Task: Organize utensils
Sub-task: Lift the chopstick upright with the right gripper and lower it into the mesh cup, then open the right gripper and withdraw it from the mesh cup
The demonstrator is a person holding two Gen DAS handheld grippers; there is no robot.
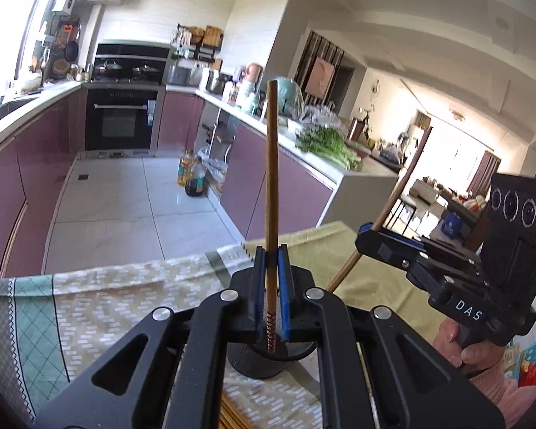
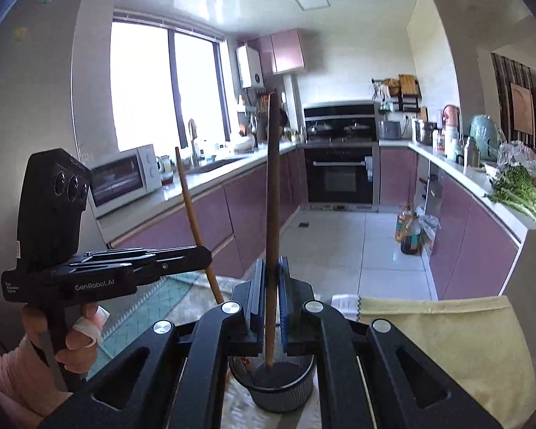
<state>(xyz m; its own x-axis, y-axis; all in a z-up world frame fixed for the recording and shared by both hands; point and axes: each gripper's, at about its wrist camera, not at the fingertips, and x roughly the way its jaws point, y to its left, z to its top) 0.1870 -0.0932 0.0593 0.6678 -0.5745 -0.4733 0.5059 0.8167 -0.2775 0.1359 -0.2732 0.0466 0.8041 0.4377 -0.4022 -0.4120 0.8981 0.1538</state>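
Note:
In the left wrist view my left gripper [image 1: 271, 250] is shut on a wooden chopstick [image 1: 271, 161] that stands upright. Its patterned lower end hangs just over a black round holder [image 1: 264, 364] on the table. At the right, my right gripper [image 1: 361, 239] is shut on a second chopstick [image 1: 400, 193], which leans to the right. In the right wrist view, the right gripper [image 2: 271, 262] clamps its chopstick [image 2: 272, 178] with the lower tip inside the holder [image 2: 282, 393]. The left gripper [image 2: 207, 254] is at the left with its chopstick [image 2: 191, 207].
A patterned tablecloth [image 1: 107, 304] and a yellow cloth [image 2: 446, 339] cover the table. More chopsticks [image 1: 232, 414] lie near its front edge. Beyond the table are a tiled floor with oil bottles [image 1: 191, 175], purple cabinets, an oven and a counter with greens [image 1: 328, 143].

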